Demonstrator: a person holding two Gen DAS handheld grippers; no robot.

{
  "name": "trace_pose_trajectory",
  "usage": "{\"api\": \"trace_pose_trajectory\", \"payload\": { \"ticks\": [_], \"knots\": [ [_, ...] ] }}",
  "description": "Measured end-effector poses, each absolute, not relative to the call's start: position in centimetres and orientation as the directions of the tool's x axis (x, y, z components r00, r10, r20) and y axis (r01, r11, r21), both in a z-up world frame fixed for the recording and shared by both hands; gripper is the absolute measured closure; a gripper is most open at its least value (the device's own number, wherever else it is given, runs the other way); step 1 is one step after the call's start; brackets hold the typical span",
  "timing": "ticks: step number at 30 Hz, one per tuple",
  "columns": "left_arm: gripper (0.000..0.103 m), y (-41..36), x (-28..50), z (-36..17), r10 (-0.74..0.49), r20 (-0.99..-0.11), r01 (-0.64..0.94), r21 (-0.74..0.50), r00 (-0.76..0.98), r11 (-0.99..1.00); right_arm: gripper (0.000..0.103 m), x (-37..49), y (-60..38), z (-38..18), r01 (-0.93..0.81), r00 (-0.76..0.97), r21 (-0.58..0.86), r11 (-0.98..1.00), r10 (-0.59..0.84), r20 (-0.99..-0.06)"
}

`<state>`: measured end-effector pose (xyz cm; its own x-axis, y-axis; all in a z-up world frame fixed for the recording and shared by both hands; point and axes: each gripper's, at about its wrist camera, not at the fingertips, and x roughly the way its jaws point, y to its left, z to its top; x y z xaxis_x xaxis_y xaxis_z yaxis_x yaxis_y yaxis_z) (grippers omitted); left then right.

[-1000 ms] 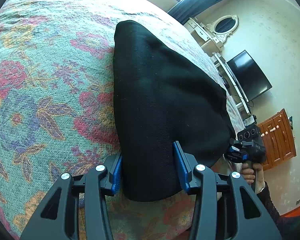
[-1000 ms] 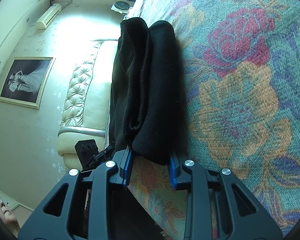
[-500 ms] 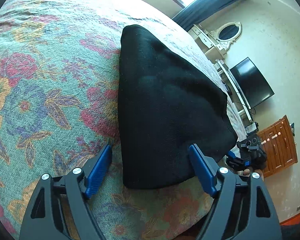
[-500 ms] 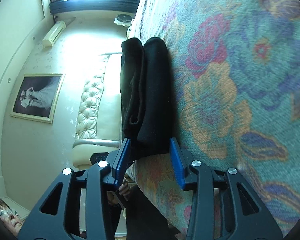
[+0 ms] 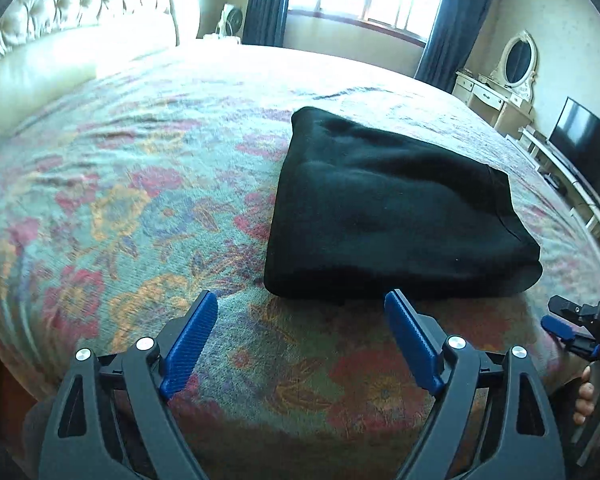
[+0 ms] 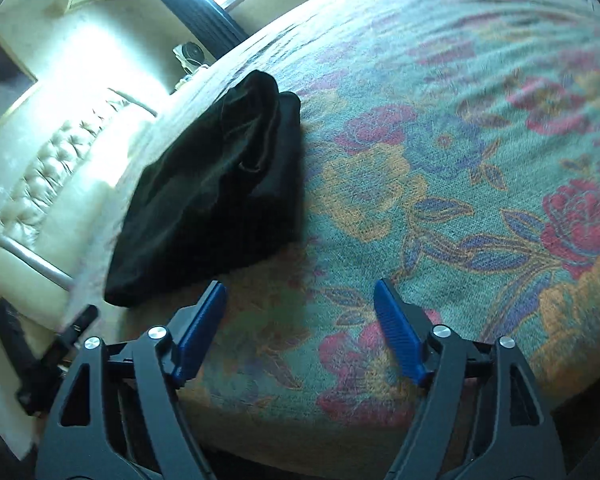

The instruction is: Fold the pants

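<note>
Now the black pants (image 5: 384,208) are lying folded into a thick bundle on the flowered bedspread (image 5: 120,208), near the edge closest to the person. The left gripper (image 5: 300,332) is hovering just short of the bundle's near edge, jaws spread wide and holding nothing. The right gripper (image 6: 298,328) is likewise standing wide open and empty above the bedspread, off the bundle's right-hand end, where the layers are showing as loose rolls. Folding looks essentially finished. Trouble could come from a blue finger (image 5: 410,344) catching the near hem, dragging the top layer and spoiling the stack, or nudging the bundle toward the bed's edge.
</note>
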<state>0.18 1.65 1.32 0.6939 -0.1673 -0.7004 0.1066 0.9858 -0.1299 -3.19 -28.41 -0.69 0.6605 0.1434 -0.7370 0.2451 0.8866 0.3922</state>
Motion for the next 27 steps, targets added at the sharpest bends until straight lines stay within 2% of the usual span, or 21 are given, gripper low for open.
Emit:
{"api": "trace_pose_trajectory", "payload": {
  "ticks": [2, 7, 18, 27],
  "knots": [
    [0.019, 1.0, -0.7, 2.4, -0.168, -0.658, 0.143, -0.092, 0.734, 0.985, 0.023, -3.7, -26.3, -0.6, 0.222, 0.654, 0.277, 0.935, 0.068, -0.754],
    [0.019, 0.1, -1.9, 5.1, -0.207, -0.575, 0.180, -0.104, 0.792, 0.978, 0.022, -4.4, -23.2, 0.1, 0.166, 0.674, 0.193, 0.967, 0.031, -0.738],
    [0.019, -0.3, -3.2, 4.8, -0.197, -0.586, 0.167, -0.106, 0.786, 0.980, 0.022, -4.6, -20.0, 2.3, 0.124, 0.718, 0.097, 0.988, -0.021, -0.696],
    [0.019, -0.1, -3.3, 4.4, -0.161, -0.589, 0.143, -0.077, 0.792, 0.987, 0.017, -5.5, -19.7, 4.1, 0.138, 0.758, 0.080, 0.987, -0.053, -0.650]
  ]
}}
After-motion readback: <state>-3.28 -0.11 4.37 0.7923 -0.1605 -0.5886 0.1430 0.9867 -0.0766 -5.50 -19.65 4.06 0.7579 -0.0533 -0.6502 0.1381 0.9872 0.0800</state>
